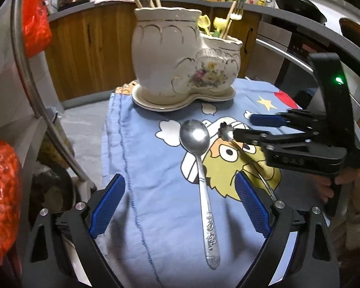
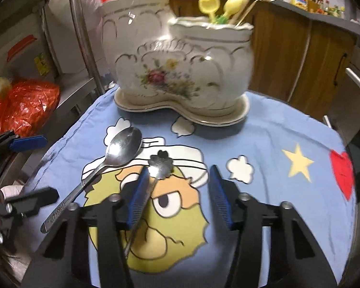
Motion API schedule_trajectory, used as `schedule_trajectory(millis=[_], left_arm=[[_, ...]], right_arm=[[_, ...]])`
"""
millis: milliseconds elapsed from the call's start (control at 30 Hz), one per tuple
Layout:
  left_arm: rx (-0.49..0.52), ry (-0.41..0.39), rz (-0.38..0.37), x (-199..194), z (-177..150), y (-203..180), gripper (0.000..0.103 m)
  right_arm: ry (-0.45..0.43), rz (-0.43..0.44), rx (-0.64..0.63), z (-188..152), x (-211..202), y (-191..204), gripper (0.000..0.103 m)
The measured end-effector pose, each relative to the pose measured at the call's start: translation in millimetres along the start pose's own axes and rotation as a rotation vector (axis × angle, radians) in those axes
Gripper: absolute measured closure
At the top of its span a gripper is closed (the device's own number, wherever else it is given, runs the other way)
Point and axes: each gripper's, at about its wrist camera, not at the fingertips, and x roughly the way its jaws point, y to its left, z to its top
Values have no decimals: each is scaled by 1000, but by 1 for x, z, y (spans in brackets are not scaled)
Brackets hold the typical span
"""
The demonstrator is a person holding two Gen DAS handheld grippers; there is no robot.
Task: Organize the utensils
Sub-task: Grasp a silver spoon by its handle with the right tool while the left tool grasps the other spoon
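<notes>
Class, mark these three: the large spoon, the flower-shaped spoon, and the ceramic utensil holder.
large spoon [image 1: 195, 136], left wrist view, on its bowl.
flower-shaped spoon [image 2: 161, 163], right wrist view, on its flower head.
ceramic utensil holder [image 2: 180, 72], right wrist view, on the painted floral front.

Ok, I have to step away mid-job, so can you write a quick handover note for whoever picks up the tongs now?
Left tongs: open, empty, straddling the large spoon on the blue cloth.
Right tongs: open, empty, low beside the flower-head spoon; its handle runs along the left pad.
Ceramic holder: at the back of the cloth, already containing yellow utensils and chopsticks.
Done: nothing gripped yet from the cloth.
Left: grip each spoon and stand it in the holder.
</notes>
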Motion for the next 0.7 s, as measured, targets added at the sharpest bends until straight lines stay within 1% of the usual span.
schedule_trajectory(millis=[100, 167, 233, 300, 333, 367, 433, 567, 667, 700], left_arm=[[0, 16, -23, 5, 0, -1, 22], [0, 21, -32, 7, 1, -1, 26], [3, 25, -42, 8, 1, -2, 30], [6, 30, -49, 9, 1, -3, 32], [7, 34, -54, 10, 1, -3, 33], [7, 39, -57, 11, 1, -3, 34], [5, 51, -64, 14, 1, -3, 36], [1, 71, -75, 20, 4, -3, 39], [5, 88, -82, 26, 6, -6, 47], [8, 95, -79, 29, 6, -8, 54]], right_arm=[[24, 40, -4, 4, 9, 1, 73], [29, 44, -18, 7, 12, 4, 77], [39, 51, -36, 10, 16, 7, 84], [37, 51, -58, 11, 16, 11, 86], [35, 44, -63, 11, 16, 12, 91], [27, 36, -64, 11, 14, 13, 93], [10, 48, -51, 10, 10, 11, 99], [-12, 63, -1, 8, -3, 3, 100], [-31, 72, 32, 4, -15, -7, 100], [-34, 75, 39, 3, -18, -9, 100]])
